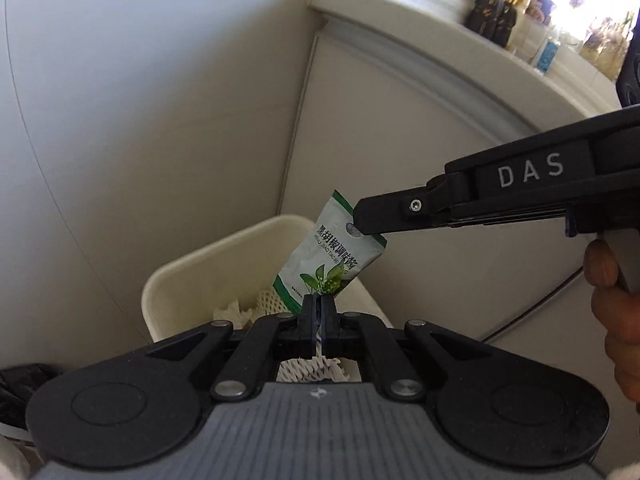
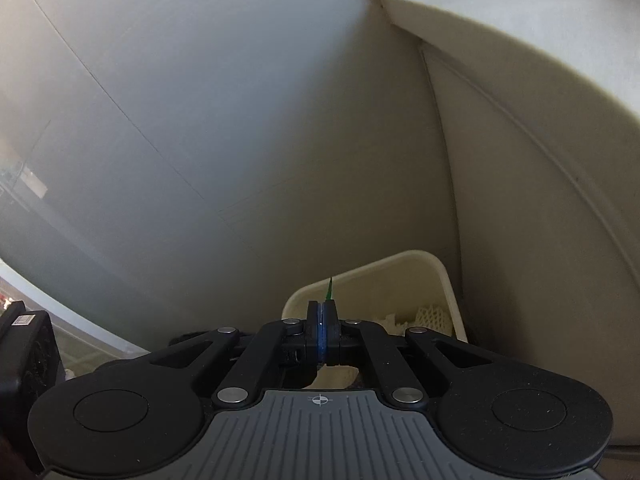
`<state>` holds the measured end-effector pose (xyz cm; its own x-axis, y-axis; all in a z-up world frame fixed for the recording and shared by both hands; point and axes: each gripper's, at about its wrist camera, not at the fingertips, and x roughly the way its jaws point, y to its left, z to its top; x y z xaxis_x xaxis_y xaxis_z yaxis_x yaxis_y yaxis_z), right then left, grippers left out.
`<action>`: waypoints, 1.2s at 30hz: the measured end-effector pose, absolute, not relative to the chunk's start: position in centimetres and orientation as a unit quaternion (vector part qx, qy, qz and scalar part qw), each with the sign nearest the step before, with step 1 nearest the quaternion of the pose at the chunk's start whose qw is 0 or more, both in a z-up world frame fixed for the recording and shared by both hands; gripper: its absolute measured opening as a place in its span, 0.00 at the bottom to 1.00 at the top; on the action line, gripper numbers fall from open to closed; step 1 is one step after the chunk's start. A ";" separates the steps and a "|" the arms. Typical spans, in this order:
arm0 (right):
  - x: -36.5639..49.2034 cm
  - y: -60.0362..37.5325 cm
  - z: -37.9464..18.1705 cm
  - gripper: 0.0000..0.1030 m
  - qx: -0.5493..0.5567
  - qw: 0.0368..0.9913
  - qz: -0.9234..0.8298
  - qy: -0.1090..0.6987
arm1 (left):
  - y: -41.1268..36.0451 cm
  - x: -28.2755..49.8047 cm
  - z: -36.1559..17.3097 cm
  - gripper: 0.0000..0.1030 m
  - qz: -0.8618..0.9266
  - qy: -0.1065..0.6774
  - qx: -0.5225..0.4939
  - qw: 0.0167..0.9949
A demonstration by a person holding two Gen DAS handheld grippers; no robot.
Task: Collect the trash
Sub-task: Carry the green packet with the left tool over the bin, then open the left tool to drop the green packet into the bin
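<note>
Pinching sauce packet (image 1: 332, 252) over bin rim (image 1: 224, 240) | L fingers (image 1: 319, 307) + R fingers (image 1: 362, 220) — both clamped on it

One sauce packet (image 1: 332, 252); one cream bin (image 1: 176, 276); two hand-held grippers; perhaps three dark bottles (image 1: 494, 12).

Dark bottles (image 1: 494, 8) on the white counter ledge (image 1: 420, 16).

"DAS" — right hand-held gripper (image 1: 366, 216); "黑胡椒调味酱" — sachet (image 1: 320, 256).
</note>
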<state>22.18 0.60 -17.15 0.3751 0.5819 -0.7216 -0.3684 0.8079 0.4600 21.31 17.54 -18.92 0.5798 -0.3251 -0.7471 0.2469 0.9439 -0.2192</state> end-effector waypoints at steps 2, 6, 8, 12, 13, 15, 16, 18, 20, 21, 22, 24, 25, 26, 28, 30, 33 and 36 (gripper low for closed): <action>22.6 0.6 -18.5 0.07 0.120 0.822 0.277 0.483 | 17.6 22.0 -20.2 0.24 -0.140 0.430 -0.058 0.890; 22.9 0.2 -20.5 0.15 0.100 0.828 0.255 0.489 | 17.4 22.8 -21.9 0.37 -0.119 0.443 -0.069 0.886; 22.8 0.0 -20.9 0.22 0.097 0.830 0.248 0.491 | 17.2 22.8 -22.2 0.42 -0.114 0.447 -0.069 0.884; 22.5 -0.7 -20.7 0.27 0.099 0.830 0.243 0.491 | 16.6 22.8 -21.7 0.48 -0.103 0.449 -0.059 0.886; 22.4 -0.9 -20.5 0.27 0.099 0.830 0.245 0.491 | 16.4 22.9 -21.4 0.49 -0.101 0.449 -0.054 0.886; 22.3 -1.0 -19.8 0.32 0.095 0.832 0.250 0.486 | 16.2 22.5 -20.5 0.53 -0.095 0.451 -0.047 0.886; 21.8 -1.3 -19.5 0.34 0.093 0.835 0.253 0.480 | 16.1 22.1 -19.9 0.56 -0.091 0.449 -0.043 0.888; 20.8 -1.5 -18.2 0.41 0.094 0.840 0.264 0.464 | 15.9 21.5 -18.3 0.61 -0.084 0.441 -0.043 0.893; 19.7 -2.1 -16.7 0.44 0.097 0.846 0.270 0.450 | 15.6 20.6 -16.5 0.67 -0.072 0.430 -0.044 0.899; 19.0 -2.3 -15.9 0.47 0.096 0.850 0.272 0.441 | 15.4 20.2 -15.7 0.69 -0.069 0.425 -0.042 0.902; 18.2 -2.6 -15.0 0.48 0.094 0.855 0.273 0.431 | 15.3 19.4 -14.8 0.71 -0.065 0.419 -0.038 0.905; 16.6 -3.6 -12.9 0.56 0.087 0.867 0.276 0.406 | 15.0 18.0 -13.2 0.73 -0.057 0.410 -0.033 0.910; 15.6 -4.0 -11.8 0.59 0.083 0.875 0.276 0.390 | 14.8 17.4 -12.3 0.75 -0.053 0.409 -0.030 0.911; 14.6 -4.4 -10.8 0.65 0.079 0.881 0.275 0.377 | 14.5 16.7 -11.4 0.76 -0.050 0.409 -0.030 0.911; 12.9 -5.4 -9.1 0.70 0.074 0.893 0.266 0.356 | 14.0 15.1 -10.0 0.84 -0.047 0.403 -0.034 0.913; 11.2 -6.6 -7.7 0.75 0.074 0.902 0.253 0.341 | 13.6 13.5 -8.6 0.91 -0.044 0.392 -0.040 0.918; 9.1 -8.6 -6.3 0.83 0.080 0.917 0.217 0.326 | 12.7 11.8 -7.2 0.99 -0.036 0.389 -0.046 0.920; 7.1 -10.1 -5.1 0.89 0.075 0.927 0.175 0.324 | 12.1 10.5 -5.9 0.99 -0.035 0.393 -0.044 0.918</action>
